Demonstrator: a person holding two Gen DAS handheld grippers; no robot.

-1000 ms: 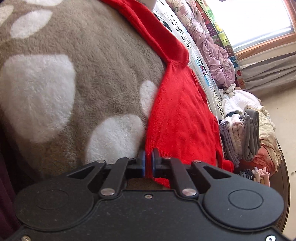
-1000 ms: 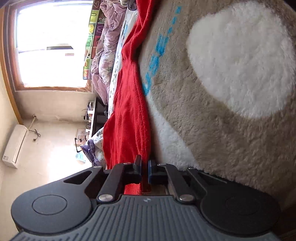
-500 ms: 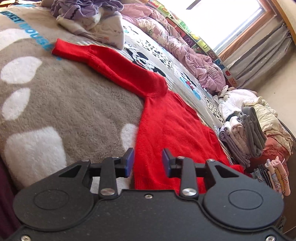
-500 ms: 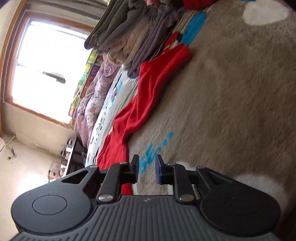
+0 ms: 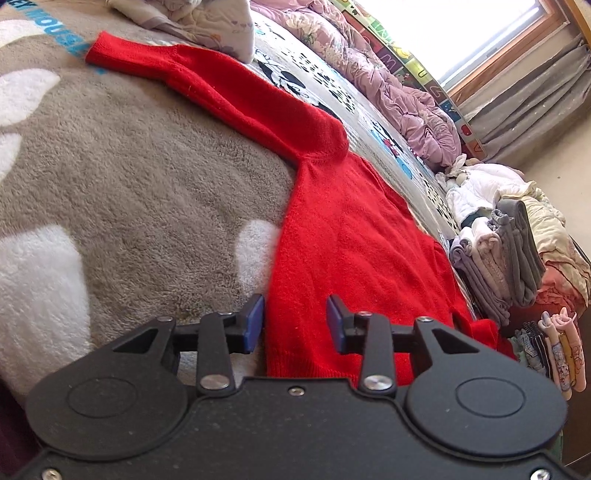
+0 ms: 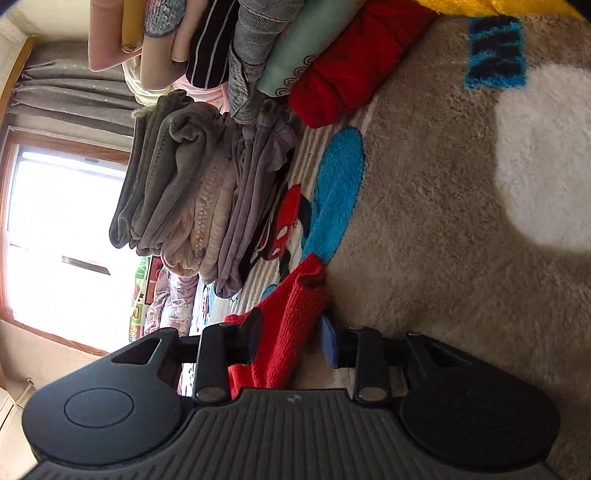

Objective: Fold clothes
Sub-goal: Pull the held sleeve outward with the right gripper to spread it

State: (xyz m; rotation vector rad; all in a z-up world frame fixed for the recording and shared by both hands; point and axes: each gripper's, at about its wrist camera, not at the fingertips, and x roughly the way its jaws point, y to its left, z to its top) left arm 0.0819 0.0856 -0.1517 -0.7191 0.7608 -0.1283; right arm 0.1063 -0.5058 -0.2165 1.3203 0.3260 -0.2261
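- Both grippers, clamped on red fabric a second ago, now stand with their jaws apart; the right wrist view has swung from the long red edge to the stacked clothes.
- Left gripper: blue pads spread wide, nothing pinched. Hem corner of the red sweater lies between and under the pads, flat on the blanket; left pad sits just off the sweater's side edge.
- Red sweater, left wrist view: body spread flat, one sleeve stretched away toward the upper left, cuff ending near blue lettering on the blanket. Far side of the body overlaps a cartoon-print sheet.
- Right gripper: fingers wide apart, no grip visible. A ribbed end of the red sweater lies in the gap, against the left finger and clear of the blue pad on the right one. Cannot tell whether this end is a cuff or a hem.
- Folded pile of grey, pink and lilac items stands beyond the right gripper, near the sweater end but not touching it; a second pile with striped, denim, mint and red pieces sits farther on.
- Same grey pile appears at the right of the left wrist view, just past the sweater.
- Crumpled lilac quilt lies under the window; grey curtain beside it.
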